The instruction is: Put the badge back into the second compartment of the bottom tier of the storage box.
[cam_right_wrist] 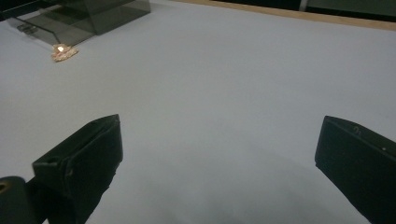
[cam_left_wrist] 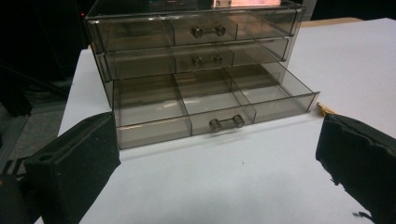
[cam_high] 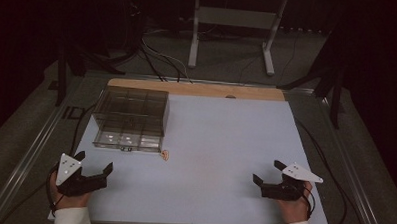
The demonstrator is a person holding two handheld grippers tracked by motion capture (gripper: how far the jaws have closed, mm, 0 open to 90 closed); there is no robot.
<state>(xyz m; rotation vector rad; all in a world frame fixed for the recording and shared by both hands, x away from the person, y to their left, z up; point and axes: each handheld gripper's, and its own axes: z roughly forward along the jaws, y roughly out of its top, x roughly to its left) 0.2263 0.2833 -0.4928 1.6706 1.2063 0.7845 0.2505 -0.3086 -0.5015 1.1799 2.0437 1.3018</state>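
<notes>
On the white desk (cam_high: 220, 158), a smoky clear drawer box (cam_high: 131, 117) sitting ahead of the left tool (cam_high: 94, 164), bottom drawer (cam_left_wrist: 210, 100) standing pulled out, a small golden trinket (cam_high: 166, 155) lying beside its corner, well apart from the right tool (cam_high: 267, 172), both tools gaping wide, holding nothing.

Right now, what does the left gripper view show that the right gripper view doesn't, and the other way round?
The left gripper view faces the drawer box head on: three smoky clear drawers with small knobs, the bottom drawer pulled out and its compartments looking empty. The right gripper view looks across bare table to the wooden strip along the far edge, and shows the small gold trinket clearly. Both share the white table, part of the box, and black fingers spread wide apart with nothing between them.
</notes>
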